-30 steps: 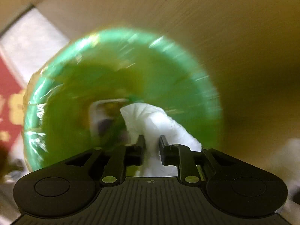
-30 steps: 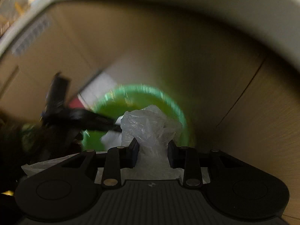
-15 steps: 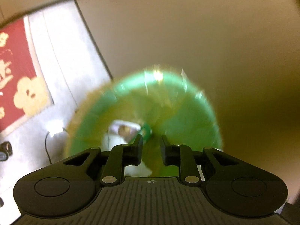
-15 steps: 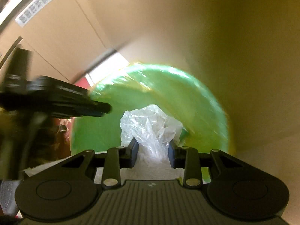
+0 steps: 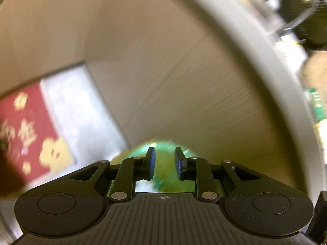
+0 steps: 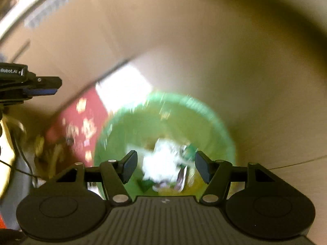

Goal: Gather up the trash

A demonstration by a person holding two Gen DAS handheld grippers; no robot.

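Both grippers over the green bin, nothing held

The right hand-held gripper (image 6: 165,167) points down into the green-lined trash bin (image 6: 208,122), jaws opening with nothing between them; crumpled white plastic (image 6: 161,161) lies inside on other litter. The left hand-held gripper (image 5: 164,165) hangs above the bin, fingers slightly apart and empty, beside a red floor mat (image 5: 30,130).

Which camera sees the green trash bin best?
The right wrist view. The green trash bin shows its whole round opening there, with white trash inside, though blurred. The left wrist view catches only a blurry sliver of it behind the tool's fingers.
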